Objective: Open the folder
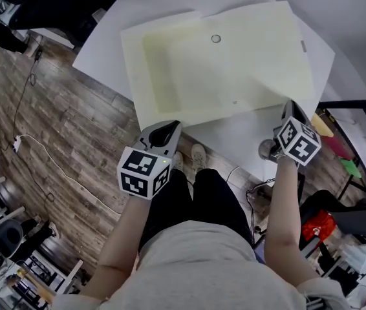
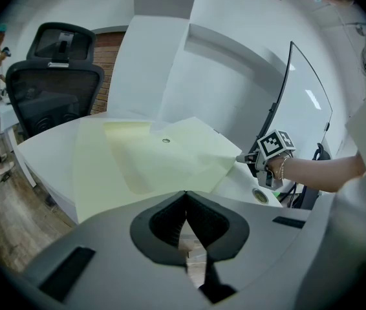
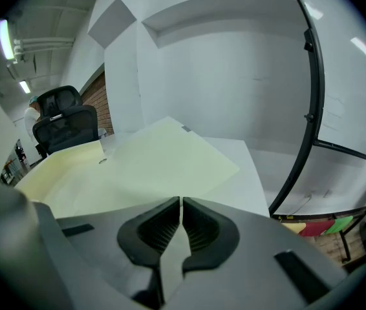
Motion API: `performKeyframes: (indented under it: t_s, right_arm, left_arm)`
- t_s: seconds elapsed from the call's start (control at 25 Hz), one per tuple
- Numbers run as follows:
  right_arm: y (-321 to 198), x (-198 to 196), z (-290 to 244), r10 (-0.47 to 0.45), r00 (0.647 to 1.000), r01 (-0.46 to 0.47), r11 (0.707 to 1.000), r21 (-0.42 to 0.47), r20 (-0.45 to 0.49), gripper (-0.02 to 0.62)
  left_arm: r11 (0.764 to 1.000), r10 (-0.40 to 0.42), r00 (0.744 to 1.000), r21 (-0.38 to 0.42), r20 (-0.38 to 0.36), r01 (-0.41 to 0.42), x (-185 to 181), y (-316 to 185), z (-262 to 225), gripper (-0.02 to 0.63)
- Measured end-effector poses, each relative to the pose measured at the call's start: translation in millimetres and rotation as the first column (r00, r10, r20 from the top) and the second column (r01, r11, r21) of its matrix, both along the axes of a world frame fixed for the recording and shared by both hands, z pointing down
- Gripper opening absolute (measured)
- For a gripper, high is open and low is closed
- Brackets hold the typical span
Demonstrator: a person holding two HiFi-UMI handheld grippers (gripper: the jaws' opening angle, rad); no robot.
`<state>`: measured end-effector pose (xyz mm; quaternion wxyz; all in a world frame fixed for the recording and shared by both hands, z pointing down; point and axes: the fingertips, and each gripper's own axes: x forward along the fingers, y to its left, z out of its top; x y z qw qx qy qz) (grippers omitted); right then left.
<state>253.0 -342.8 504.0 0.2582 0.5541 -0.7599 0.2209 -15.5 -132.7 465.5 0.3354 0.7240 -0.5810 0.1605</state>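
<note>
A pale yellow folder (image 1: 222,63) with a small round snap (image 1: 216,39) lies flat on the white table (image 1: 235,134). My right gripper (image 1: 291,105) is at the folder's near right corner, shut on the edge of the top cover. In the right gripper view a thin pale strip runs between its closed pads (image 3: 180,202), and the cover (image 3: 157,160) spreads out ahead. The left gripper view shows that corner (image 2: 238,159) slightly raised at the right gripper (image 2: 242,158). My left gripper (image 1: 170,126) hangs just off the table's near edge, shut and holding nothing (image 2: 186,196).
A round grommet (image 1: 266,149) sits in the table near my right hand. A black office chair (image 2: 53,76) stands beyond the table's far side. A curved black frame (image 3: 312,108) rises at the right. Cables (image 1: 41,154) trail over the wood floor on the left.
</note>
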Motion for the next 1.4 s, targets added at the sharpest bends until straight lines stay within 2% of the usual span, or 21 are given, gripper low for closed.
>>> performKeyframes:
  t_s: [0.72,1.4]
  right_arm:
    - [-2,-5,5,-0.027,1.000,0.027,0.999,-0.017,-0.014,0.025]
    - [9,-16,-35,-0.046,0.999,0.048,0.995,0.088,-0.020,0.025]
  left_arm:
    - [1.000,0.008,1.000,-0.003,-0.004,-0.008,-5,-2,0,0.018]
    - [1.000,0.029,1.000,-0.007,0.003,-0.029,-9,0,0,0.020]
